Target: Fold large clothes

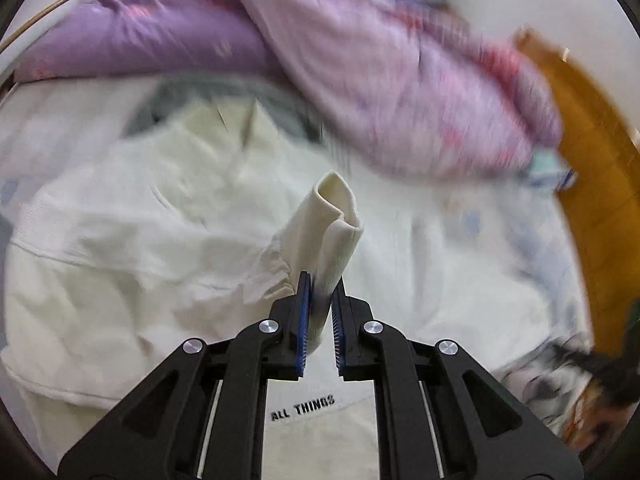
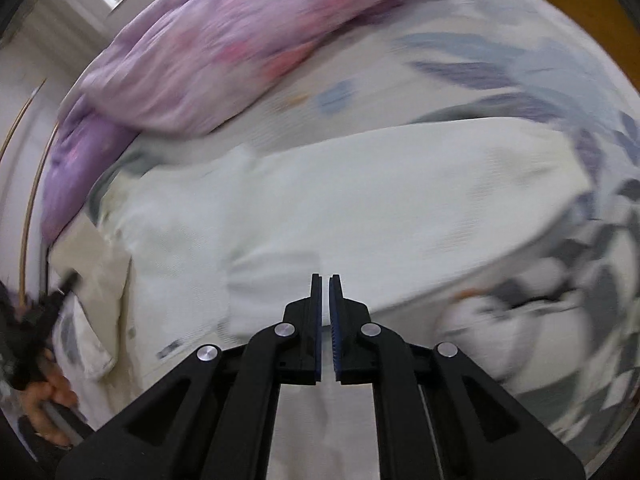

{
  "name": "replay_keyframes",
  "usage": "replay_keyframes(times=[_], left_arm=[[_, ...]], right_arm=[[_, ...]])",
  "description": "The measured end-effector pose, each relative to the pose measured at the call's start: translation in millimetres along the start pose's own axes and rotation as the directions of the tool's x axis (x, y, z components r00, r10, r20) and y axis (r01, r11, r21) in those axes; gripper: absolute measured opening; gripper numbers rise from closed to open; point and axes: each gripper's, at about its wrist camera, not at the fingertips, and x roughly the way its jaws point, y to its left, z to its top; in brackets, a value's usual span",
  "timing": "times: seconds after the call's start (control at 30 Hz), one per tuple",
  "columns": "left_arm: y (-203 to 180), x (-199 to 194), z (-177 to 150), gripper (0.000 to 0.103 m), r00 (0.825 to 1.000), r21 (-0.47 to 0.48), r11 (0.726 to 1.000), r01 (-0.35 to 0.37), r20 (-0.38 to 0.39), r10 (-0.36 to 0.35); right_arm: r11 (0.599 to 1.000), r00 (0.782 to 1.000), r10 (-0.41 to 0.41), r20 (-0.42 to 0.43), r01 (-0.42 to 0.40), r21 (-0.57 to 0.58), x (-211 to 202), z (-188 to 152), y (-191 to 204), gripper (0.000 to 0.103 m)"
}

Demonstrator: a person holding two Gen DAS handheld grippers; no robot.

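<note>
Left wrist view: your left gripper (image 1: 320, 284) points steeply down over the bed, its black linkage arms converging toward the tips. The blue pads (image 1: 305, 312) are clamped on the ribbed cuff (image 1: 340, 220) of the cream sweatshirt (image 1: 120, 240). The cuff stands up beyond the fingertips, folded over on itself, and the sleeve trails down and left into the body of the garment. The sweatshirt lies spread on the pale patterned bedsheet (image 1: 480, 248), filling the left and centre of this view. Black lettering, "ALL THINGS" (image 1: 303, 407), shows on the fabric below the jaws. A purple and pink quilt (image 1: 360, 80) is bunched along the far side. An orange-brown wooden board (image 1: 592, 184) edges the bed on the right. Background is heavily motion-blurred.

Right wrist view: your right gripper (image 2: 325, 280) also points steeply down, above the white expanse of the sweatshirt (image 2: 360, 208). Its fingers stand nearly together with only a thin slit between the pads (image 2: 335, 328). Nothing is between them, and they do not touch the cloth. At the lower left edge a hand (image 2: 44, 412) grips a dark handle. That is your other hand on the left tool. The quilt (image 2: 220, 40) lies at the upper left, and the leaf-patterned bedsheet (image 2: 520, 76) lies to the right.
</note>
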Motion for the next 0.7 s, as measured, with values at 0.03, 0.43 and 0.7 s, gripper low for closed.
replay_keyframes(times=[0.03, 0.43, 0.7], left_arm=[[-9, 15, -4, 0.010, 1.000, 0.004, 1.000, 0.000, -0.031, 0.001], [-65, 62, -40, 0.011, 0.989, 0.160, 0.985, -0.061, -0.121, 0.081], [-72, 94, -51, 0.023, 0.971, 0.171, 0.983, -0.071, -0.214, 0.107]], right_arm=[[1.000, 1.000, -0.004, 0.007, 0.004, 0.023, -8, 1, -11, 0.005], [0.898, 0.980, -0.199, -0.017, 0.189, 0.398, -17, 68, -168, 0.048], [0.838, 0.950, -0.243, -0.194, 0.306, 0.451, 35, 96, -210, 0.049]])
